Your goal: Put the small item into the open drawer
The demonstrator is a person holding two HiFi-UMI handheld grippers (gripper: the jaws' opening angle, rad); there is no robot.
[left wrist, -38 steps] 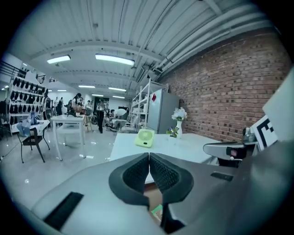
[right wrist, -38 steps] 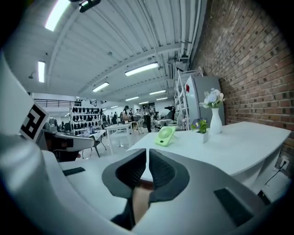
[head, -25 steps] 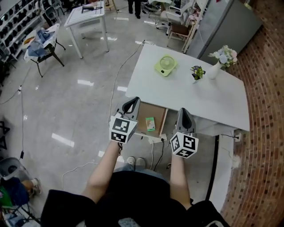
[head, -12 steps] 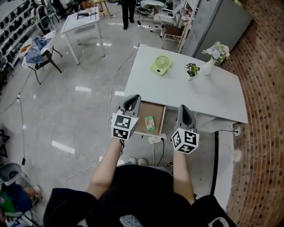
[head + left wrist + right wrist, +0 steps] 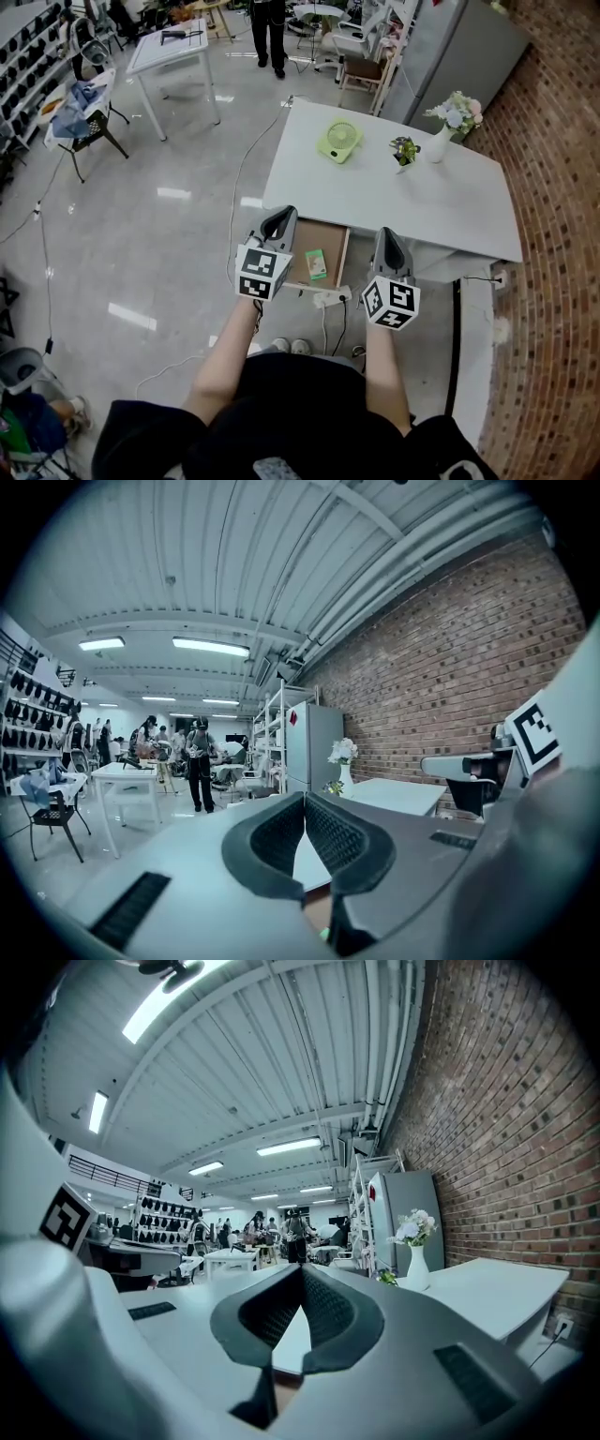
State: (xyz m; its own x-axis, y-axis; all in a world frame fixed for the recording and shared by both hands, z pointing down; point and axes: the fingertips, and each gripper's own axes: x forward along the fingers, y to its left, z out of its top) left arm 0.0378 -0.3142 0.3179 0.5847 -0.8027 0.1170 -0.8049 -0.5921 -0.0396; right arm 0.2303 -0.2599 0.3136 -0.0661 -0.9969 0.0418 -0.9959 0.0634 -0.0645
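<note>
Head view: flat green packet (image 5: 317, 264) lies inside rectangular brown drawer (image 5: 334, 244).

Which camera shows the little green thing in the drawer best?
The head view: it looks down on the small green item lying in the open drawer. In both gripper views the shut jaws block the drawer, so the item hardly shows.
</note>
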